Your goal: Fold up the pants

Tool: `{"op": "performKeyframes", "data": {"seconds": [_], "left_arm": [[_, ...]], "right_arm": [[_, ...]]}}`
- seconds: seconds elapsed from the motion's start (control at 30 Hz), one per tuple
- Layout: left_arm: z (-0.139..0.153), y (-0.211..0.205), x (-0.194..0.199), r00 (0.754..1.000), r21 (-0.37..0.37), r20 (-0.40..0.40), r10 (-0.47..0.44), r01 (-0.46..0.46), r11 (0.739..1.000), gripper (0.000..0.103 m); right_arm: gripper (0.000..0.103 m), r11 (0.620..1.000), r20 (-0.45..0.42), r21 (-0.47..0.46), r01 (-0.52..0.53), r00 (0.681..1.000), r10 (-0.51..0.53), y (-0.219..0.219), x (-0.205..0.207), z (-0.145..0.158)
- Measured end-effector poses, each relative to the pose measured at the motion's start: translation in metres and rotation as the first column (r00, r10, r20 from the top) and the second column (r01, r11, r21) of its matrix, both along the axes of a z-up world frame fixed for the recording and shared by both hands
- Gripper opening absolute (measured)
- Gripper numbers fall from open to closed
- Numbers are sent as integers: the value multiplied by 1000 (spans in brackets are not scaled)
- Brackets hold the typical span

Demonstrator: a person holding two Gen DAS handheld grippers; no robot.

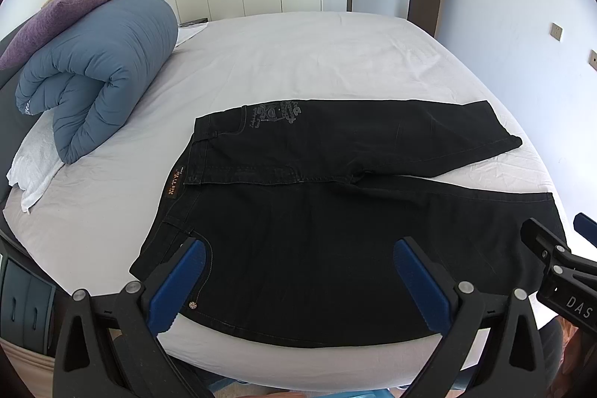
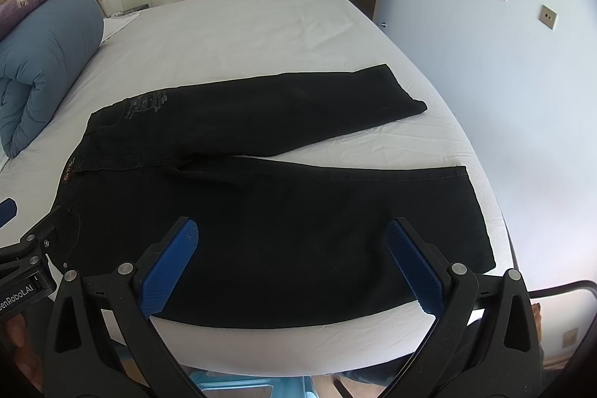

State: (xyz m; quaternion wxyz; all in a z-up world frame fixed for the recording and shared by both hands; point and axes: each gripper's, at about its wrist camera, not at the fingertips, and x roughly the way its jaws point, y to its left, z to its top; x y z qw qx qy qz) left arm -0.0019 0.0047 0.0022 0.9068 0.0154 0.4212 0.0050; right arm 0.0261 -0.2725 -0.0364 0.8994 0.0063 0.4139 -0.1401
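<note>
Hovering over black jeans (image 1: 335,241) spread flat on the white bed (image 1: 298,62), my left claw (image 1: 302,282) and right claw (image 2: 294,263) gape wide, holding nothing.

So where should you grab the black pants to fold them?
Probably the near leg, along its near edge at the bedside: waist corner for the left gripper, hem corner for the right gripper. It lies flat, so slide in low from the front.
</note>
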Motion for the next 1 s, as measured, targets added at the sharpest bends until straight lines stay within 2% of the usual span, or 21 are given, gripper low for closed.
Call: {"op": "performKeyframes", "data": {"seconds": [1.0], "left_arm": [[-2,-2,-1,1000,3,-6,-3,3,1000,103]], "right_arm": [[103,1000,-12,9,-14,1000,14,6,-3,-5]]}}
